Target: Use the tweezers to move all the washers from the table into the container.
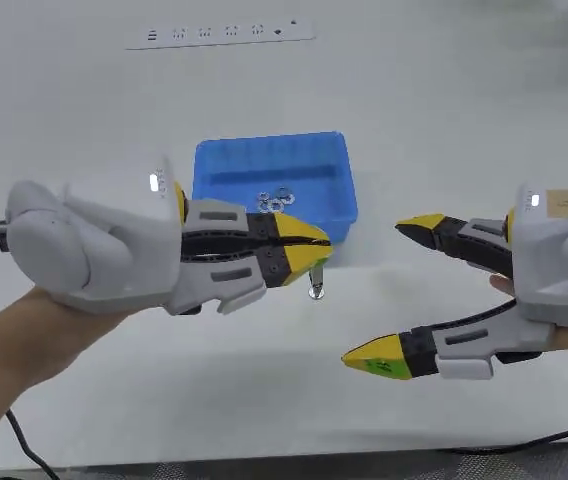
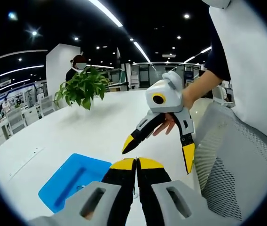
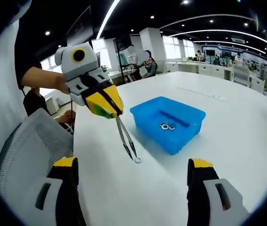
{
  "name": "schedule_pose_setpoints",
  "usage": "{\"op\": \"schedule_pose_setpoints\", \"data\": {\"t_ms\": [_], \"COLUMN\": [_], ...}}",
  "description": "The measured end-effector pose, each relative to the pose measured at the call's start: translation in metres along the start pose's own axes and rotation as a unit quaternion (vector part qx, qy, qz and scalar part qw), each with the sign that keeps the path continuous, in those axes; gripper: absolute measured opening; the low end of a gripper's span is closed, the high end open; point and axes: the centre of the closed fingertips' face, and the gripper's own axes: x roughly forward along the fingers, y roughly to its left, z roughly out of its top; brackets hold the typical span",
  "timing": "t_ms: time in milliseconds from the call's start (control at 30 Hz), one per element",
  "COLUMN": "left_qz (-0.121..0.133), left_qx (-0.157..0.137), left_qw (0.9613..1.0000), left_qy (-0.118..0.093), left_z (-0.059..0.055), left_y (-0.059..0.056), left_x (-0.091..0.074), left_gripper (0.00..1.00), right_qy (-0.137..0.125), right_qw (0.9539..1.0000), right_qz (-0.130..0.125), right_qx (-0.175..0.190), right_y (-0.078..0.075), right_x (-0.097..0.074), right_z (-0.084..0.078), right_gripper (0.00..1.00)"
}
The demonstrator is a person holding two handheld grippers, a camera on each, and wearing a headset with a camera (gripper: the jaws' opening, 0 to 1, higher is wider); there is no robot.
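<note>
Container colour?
The container is blue; clearest in the right gripper view.

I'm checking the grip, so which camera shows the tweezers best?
The right gripper view: the tweezers hang in full from the left gripper, tips at a washer. In the head view their lower end pokes out beneath that gripper; in the left gripper view a thin sliver sits between its shut jaws.

Slim tweezers (image 3: pixel 125 136) angle down, pinching a washer (image 3: pixel 137 160); blue container (image 3: pixel 153 132) holds several washers (image 3: pixel 167 125).
</note>
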Motion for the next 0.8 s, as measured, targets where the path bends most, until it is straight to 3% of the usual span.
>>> {"op": "schedule_pose_setpoints", "data": {"t_ms": [300,633,800], "left_qz": [-0.002,0.004,0.002], "left_qx": [-0.002,0.000,-0.002], "left_qw": [1.0000,1.0000,1.0000], "left_qy": [0.004,0.008,0.001], "left_z": [-0.0027,-0.0044,-0.0020], "left_y": [-0.0009,0.0007,-0.0006], "left_x": [0.0034,0.0018,0.0018], "left_gripper": [0.05,0.05,0.05], "right_qy": [0.006,0.001,0.001], "right_qw": [0.9999,0.9998,0.9997], "right_qz": [0.005,0.014,0.017], "right_qx": [0.012,0.015,0.016], "right_y": [0.0026,0.0061,0.0077], "right_x": [-0.0030,0.0012,0.0025], "right_z": [-0.0108,-0.0080,-0.0072], "right_gripper": [1.00,1.00,1.00]}}
